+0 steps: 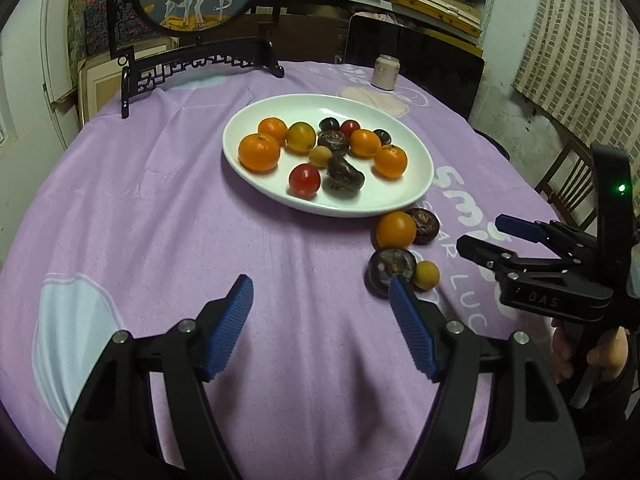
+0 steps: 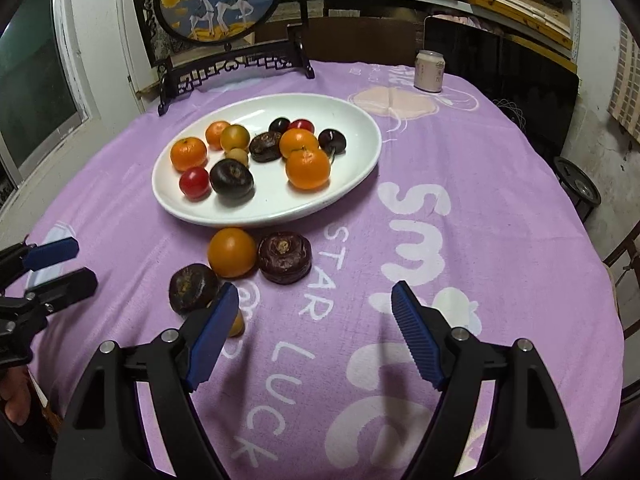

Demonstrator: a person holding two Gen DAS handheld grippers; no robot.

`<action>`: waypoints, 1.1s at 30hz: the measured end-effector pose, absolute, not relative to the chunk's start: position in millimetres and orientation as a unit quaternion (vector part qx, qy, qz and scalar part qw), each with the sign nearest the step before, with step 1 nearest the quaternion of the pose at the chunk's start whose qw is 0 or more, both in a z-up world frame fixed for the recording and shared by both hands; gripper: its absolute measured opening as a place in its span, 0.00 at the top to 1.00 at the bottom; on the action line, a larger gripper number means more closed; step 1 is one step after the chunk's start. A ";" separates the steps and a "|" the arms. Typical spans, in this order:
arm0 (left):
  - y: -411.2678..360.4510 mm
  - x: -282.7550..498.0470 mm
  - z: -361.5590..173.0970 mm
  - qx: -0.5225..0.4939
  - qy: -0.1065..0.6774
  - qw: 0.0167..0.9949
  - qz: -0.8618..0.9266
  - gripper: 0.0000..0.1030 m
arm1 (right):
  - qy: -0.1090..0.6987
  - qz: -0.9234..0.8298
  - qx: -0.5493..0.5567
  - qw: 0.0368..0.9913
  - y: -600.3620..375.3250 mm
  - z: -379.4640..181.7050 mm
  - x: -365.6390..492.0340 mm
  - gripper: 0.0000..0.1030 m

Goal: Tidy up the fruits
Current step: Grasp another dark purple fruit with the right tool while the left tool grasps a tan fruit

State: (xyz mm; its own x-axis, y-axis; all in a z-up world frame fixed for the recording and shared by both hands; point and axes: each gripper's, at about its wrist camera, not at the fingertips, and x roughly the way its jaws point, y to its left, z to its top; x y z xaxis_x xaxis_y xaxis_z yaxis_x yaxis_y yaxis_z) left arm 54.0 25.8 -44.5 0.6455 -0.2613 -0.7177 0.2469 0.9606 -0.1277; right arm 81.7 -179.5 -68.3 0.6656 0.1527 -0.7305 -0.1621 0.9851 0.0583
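Both grippers hang over the worktop with nothing between their jaws. The left gripper [image 1: 320,292] stands spread, and so does the right gripper [image 2: 316,300], empty above the lilac cloth [image 1: 160,200].

Four loose fruits wait just off the near rim of the white plate [image 1: 400,200]. A smooth orange tomato [image 2: 232,252] and a ribbed dark water chestnut [image 2: 284,257] lie ahead of the right jaws, slightly to their left. A second dark chestnut [image 2: 192,294] sits right beside the left finger [image 2: 212,336] of that gripper, and a small yellow fruit [image 1: 426,275] is half hidden behind it in the right wrist view.

The risk I see is crowding. The round tomato touches or nearly touches its neighbours, so a closing finger could nudge one away, and glossy spheres roll readily. The cloth is soft and wrinkled, which may slow them, yet it could bunch under a low finger. The two grippers are also near each other and could clash. The plate looks slick, shallow glazed ceramic already well filled, so a dropped fruit might knock others about.
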 end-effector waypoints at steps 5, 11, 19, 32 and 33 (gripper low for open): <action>31.1 50.2 -46.7 -0.013 0.403 0.905 -0.136 0.30 | 0.420 0.080 -0.026 0.903 -174.4 -81.5 96.5 0.23; 36.2 44.5 -48.0 -0.019 0.410 0.900 -0.146 0.30 | 0.426 0.086 -0.065 0.898 -159.5 -91.1 113.7 0.24; 26.8 35.1 -47.3 -0.011 0.419 0.894 -0.162 0.30 | 0.435 0.121 -0.067 0.890 -148.4 -95.0 126.9 0.63; -58.9 31.3 -63.7 0.025 0.457 0.847 -0.270 0.34 | 0.430 0.057 0.000 0.901 -214.1 -82.7 72.5 0.63; -63.3 33.1 -65.4 0.028 0.458 0.847 -0.270 0.34 | 0.428 0.056 0.006 0.902 -218.8 -81.8 68.6 0.63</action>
